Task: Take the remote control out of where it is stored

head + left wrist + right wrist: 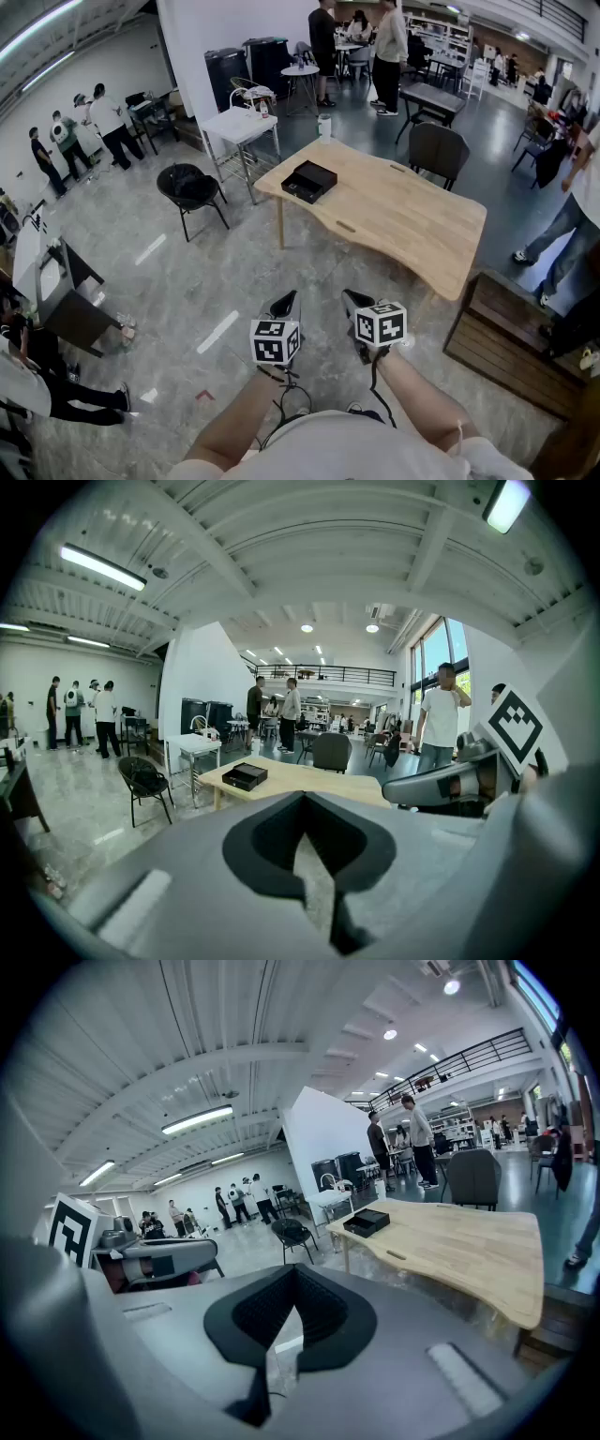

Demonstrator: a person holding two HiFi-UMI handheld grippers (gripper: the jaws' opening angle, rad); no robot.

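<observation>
No remote control shows in any view. A black open box point(308, 181) lies on the far left corner of the light wooden table point(403, 220); it also appears in the left gripper view as the box point(245, 776) and in the right gripper view as the box point(366, 1222). My left gripper point(286, 300) and right gripper point(351, 298) hang side by side over the floor, well short of the table. Both are shut with nothing held, as the left gripper point(305, 799) and the right gripper point(295, 1271) show in their own views.
A black chair point(190, 187) and a white cart point(240, 125) stand left of the table, and a grey chair point(437, 148) behind it. A low wooden crate point(506, 342) sits on the floor at right. People stand at the left wall, far back and at the right edge.
</observation>
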